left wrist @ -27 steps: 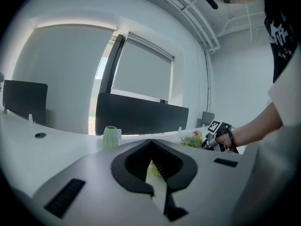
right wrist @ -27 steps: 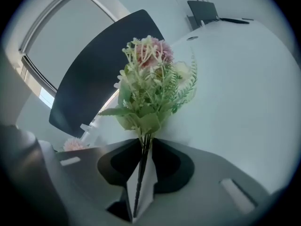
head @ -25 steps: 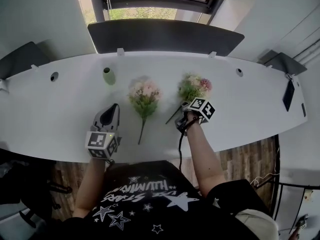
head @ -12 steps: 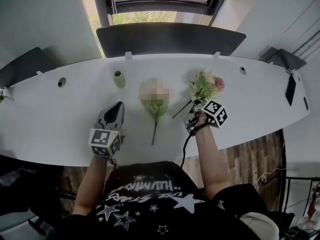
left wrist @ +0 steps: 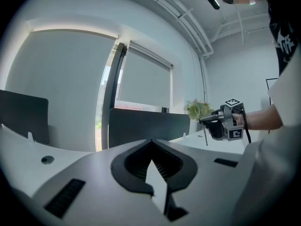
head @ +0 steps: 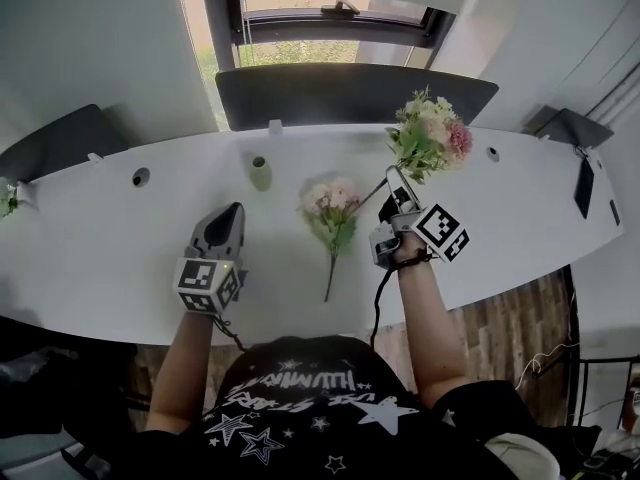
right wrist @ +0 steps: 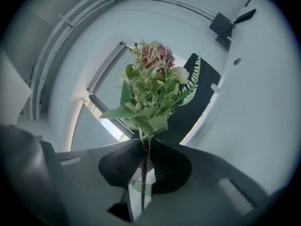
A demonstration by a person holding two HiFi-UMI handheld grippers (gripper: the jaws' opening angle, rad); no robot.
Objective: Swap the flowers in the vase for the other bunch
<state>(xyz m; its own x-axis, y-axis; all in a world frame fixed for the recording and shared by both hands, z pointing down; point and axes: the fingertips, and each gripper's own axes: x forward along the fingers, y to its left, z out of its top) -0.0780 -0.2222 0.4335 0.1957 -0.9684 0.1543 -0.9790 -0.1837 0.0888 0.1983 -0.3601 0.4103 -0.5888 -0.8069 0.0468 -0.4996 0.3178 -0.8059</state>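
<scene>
Right tool (head: 393, 190), jaws just tightened, grips the green bunch (head: 432, 136) by its stems above the worktop (head: 520, 208). Left tool (head: 232, 214) hovers pinched shut, empty.

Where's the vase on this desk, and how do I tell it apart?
Find the long white desk and the dark screen along its far edge. Near the screen's left end stands the vase, left of the pink bunch lying flat. It is small, pale green and upright, with a dark open mouth and no flowers in it.
</scene>
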